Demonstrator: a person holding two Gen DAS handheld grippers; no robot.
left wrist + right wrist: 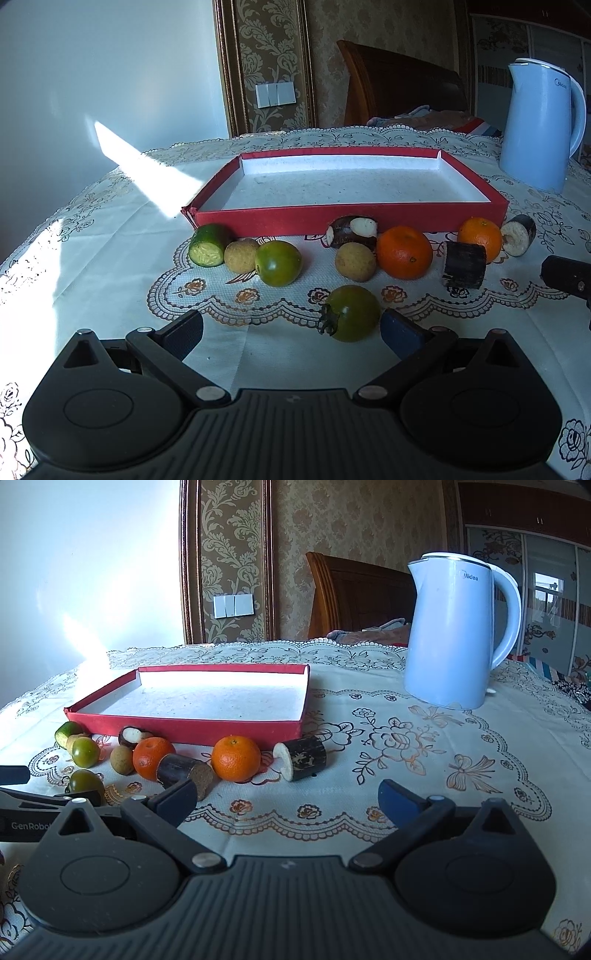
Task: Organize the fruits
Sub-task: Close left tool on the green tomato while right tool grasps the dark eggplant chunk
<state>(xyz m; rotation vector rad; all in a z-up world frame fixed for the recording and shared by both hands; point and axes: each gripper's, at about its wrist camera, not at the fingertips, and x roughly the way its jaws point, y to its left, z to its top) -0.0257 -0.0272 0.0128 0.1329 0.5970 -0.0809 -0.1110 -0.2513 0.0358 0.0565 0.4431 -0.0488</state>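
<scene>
An empty red tray (347, 220) (207, 728) with a white floor lies on the tablecloth. Fruit sits in front of it: a cucumber piece (208, 244), two longans (241, 254) (355, 261), two green tomatoes (277, 263) (352, 312), two oranges (404, 252) (236, 758), and dark sugarcane pieces (464, 264) (303, 757). My left gripper (291, 332) is open, its right finger beside the nearer tomato, nothing between its fingers. My right gripper (288, 797) is open over bare cloth, right of the fruit row, its left finger near a cane piece (184, 771).
A pale blue electric kettle (456, 635) (539, 129) stands at the back right of the table. A wooden headboard (354, 590) and a patterned wall lie beyond the table's far edge. Bright sunlight falls across the left side of the cloth.
</scene>
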